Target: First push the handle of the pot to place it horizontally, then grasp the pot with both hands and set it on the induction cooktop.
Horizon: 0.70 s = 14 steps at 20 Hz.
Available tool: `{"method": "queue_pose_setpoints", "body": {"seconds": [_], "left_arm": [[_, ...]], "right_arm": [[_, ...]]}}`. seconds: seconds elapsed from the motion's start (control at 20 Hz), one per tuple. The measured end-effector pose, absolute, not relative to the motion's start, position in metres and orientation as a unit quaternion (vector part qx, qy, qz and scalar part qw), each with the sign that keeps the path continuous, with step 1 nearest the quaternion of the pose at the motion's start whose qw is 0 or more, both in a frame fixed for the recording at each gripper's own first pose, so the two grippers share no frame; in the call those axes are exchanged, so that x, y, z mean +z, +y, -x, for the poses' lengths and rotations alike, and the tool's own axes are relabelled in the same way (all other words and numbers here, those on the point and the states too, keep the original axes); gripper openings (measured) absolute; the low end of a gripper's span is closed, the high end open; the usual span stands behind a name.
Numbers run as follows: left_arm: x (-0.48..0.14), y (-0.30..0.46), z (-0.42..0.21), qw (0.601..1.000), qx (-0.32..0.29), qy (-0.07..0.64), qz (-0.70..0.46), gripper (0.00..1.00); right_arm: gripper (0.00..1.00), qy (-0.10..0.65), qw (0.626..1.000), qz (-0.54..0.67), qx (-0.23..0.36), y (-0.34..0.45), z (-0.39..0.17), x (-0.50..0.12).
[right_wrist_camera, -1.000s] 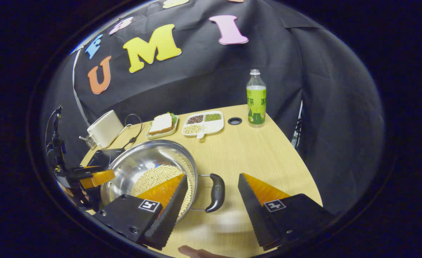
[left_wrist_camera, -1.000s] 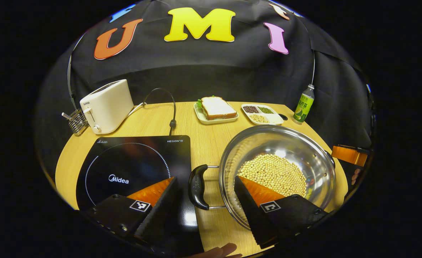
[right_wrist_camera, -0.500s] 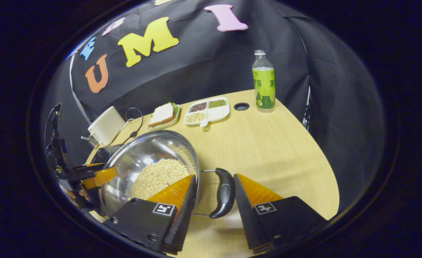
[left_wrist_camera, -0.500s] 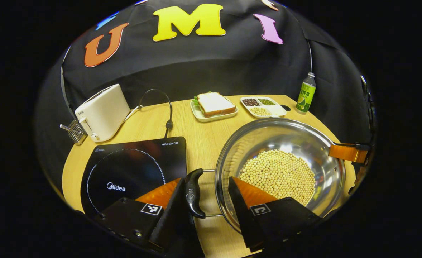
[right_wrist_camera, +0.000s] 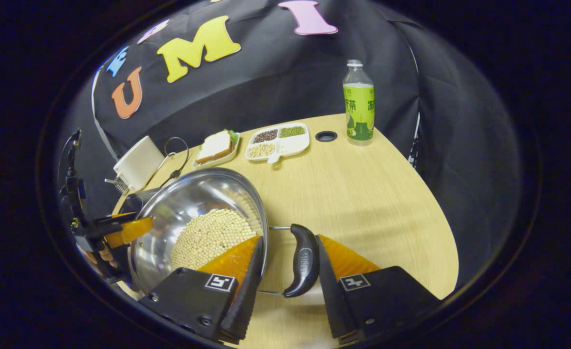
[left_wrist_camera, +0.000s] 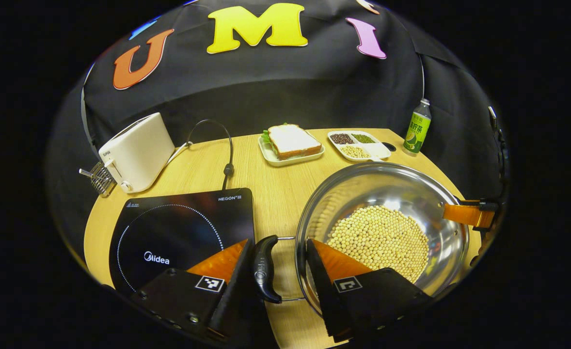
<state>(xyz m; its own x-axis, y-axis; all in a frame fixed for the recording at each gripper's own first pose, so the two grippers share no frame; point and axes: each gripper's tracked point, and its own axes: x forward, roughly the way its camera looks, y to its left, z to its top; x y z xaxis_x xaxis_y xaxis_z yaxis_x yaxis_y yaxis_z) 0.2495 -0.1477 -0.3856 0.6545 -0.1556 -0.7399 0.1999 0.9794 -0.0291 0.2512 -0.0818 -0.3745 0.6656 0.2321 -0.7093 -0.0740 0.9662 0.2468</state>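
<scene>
My left fingers (left_wrist_camera: 227,271) hide the cooktop's (left_wrist_camera: 179,228) near corner and part of the pot's (left_wrist_camera: 382,194) near rim. Whether my right fingers (right_wrist_camera: 336,264) press the handle (right_wrist_camera: 304,259) between them, I cannot tell.

Bean-filled steel pot (left_wrist_camera: 402,194) beside cooktop (left_wrist_camera: 179,228)

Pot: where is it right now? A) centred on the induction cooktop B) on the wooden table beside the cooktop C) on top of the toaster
B: the pot of beans stands on the wooden table, to the right of the bare cooktop in the left gripper view.
</scene>
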Motion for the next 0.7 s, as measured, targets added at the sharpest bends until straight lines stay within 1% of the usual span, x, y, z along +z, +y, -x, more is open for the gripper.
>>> {"method": "queue_pose_setpoints", "body": {"seconds": [0.05, 0.1, 0.15, 0.2, 0.25, 0.3, 0.35, 0.4, 0.45, 0.5, 0.6, 0.7], "left_arm": [[-0.382, -0.147, -0.248, 0.907, -0.102, 0.407, -0.022, 0.55], [-0.384, -0.147, -0.245, 0.904, -0.106, 0.413, -0.013, 0.73], [-0.383, -0.147, -0.244, 0.902, -0.111, 0.417, -0.005, 0.60], [-0.382, -0.147, -0.240, 0.900, -0.115, 0.420, 0.002, 0.59], [-0.379, -0.147, -0.237, 0.898, -0.116, 0.424, 0.009, 0.68], [-0.379, -0.146, -0.234, 0.897, -0.116, 0.426, 0.013, 0.56], [-0.379, -0.146, -0.233, 0.898, -0.114, 0.426, 0.014, 0.56], [-0.379, -0.147, -0.231, 0.898, -0.113, 0.426, 0.013, 0.66], [-0.378, -0.147, -0.228, 0.898, -0.114, 0.425, 0.013, 0.66], [-0.378, -0.147, -0.226, 0.897, -0.115, 0.426, 0.015, 0.56], [-0.374, -0.148, -0.223, 0.898, -0.120, 0.422, 0.017, 0.56], [-0.363, -0.148, -0.221, 0.902, -0.122, 0.413, 0.018, 0.56]], "right_arm": [[0.63, 0.398, 0.907, -0.106, 0.083, -0.082, -0.252, -0.374], [0.61, 0.396, 0.908, -0.110, 0.082, -0.081, -0.251, -0.373], [0.59, 0.395, 0.908, -0.115, 0.082, -0.081, -0.250, -0.374], [0.58, 0.393, 0.908, -0.120, 0.082, -0.081, -0.248, -0.372], [0.58, 0.392, 0.908, -0.123, 0.082, -0.081, -0.246, -0.373], [0.57, 0.390, 0.909, -0.125, 0.081, -0.080, -0.245, -0.372], [0.56, 0.388, 0.910, -0.122, 0.079, -0.081, -0.243, -0.372], [0.56, 0.389, 0.910, -0.120, 0.076, -0.082, -0.241, -0.371], [0.58, 0.389, 0.910, -0.120, 0.074, -0.082, -0.239, -0.371], [0.58, 0.388, 0.911, -0.121, 0.073, -0.083, -0.237, -0.368], [0.55, 0.383, 0.913, -0.121, 0.072, -0.085, -0.232, -0.361], [0.55, 0.379, 0.915, -0.116, 0.072, -0.084, -0.227, -0.351]]}}
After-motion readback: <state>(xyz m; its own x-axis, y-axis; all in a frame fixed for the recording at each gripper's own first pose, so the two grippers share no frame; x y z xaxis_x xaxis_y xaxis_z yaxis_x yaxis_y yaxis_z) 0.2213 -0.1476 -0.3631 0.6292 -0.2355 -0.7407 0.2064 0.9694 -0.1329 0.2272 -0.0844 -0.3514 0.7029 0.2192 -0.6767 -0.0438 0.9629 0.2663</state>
